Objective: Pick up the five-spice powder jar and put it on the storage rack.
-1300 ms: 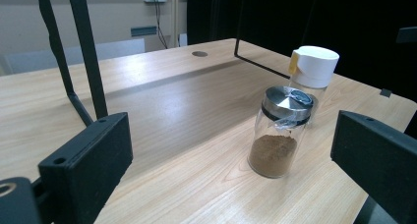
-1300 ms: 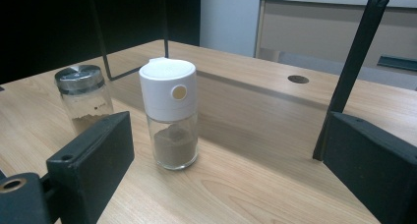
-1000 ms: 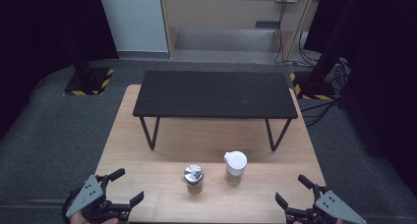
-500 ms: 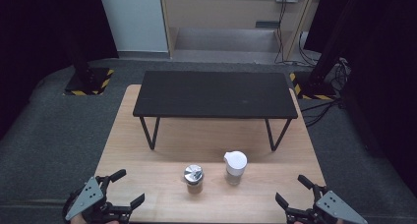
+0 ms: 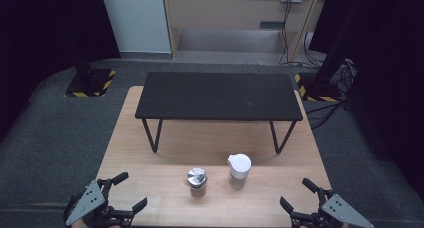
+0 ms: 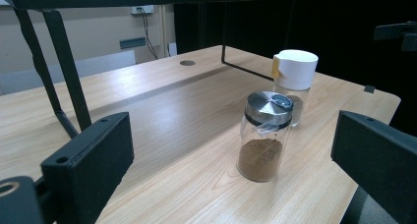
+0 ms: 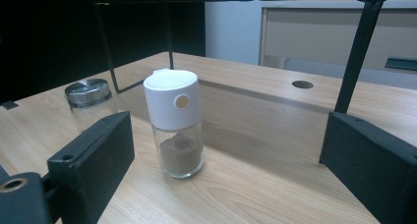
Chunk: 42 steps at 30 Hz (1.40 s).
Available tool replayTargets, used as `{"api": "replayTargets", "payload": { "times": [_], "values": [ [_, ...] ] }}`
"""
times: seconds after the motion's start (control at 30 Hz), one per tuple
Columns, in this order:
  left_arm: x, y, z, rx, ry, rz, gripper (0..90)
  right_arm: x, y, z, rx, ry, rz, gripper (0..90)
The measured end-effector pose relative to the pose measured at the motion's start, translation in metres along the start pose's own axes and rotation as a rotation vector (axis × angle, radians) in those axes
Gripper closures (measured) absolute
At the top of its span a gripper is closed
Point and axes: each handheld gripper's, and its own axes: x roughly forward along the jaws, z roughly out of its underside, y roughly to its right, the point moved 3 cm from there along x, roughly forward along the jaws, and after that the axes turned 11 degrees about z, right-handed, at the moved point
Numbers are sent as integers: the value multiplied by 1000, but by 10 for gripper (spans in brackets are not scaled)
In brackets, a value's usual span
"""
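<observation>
Two glass spice jars stand upright near the table's front edge, each partly filled with brown powder. The metal-lidded jar (image 5: 196, 182) (image 6: 263, 135) (image 7: 88, 102) is on the left; the white-capped jar (image 5: 239, 170) (image 6: 293, 84) (image 7: 176, 129) stands just right of it. My left gripper (image 5: 124, 192) (image 6: 231, 170) rests at the front left corner, open, with nothing between its jaws. At the front right my right gripper (image 5: 299, 195) (image 7: 226, 165) is open as well, aimed at the white-capped jar and a short way from it.
A low black shelf (image 5: 220, 95) on thin metal legs stands across the far half of the wooden table (image 5: 150, 163). Bare wood lies under the shelf and around both jars. Dark carpet, cables and a wall cabinet surround the table.
</observation>
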Motion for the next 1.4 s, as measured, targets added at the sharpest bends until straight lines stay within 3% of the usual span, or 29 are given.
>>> {"api": "replayTargets", "payload": {
  "times": [0.83,1.4],
  "values": [
    [3,0,-2,5,-10,39,11,0,1,1,8,-1,-8,62],
    [-3,1,-26,45,-57,44,7,0,3,1,15,0,-22,60]
  ]
}}
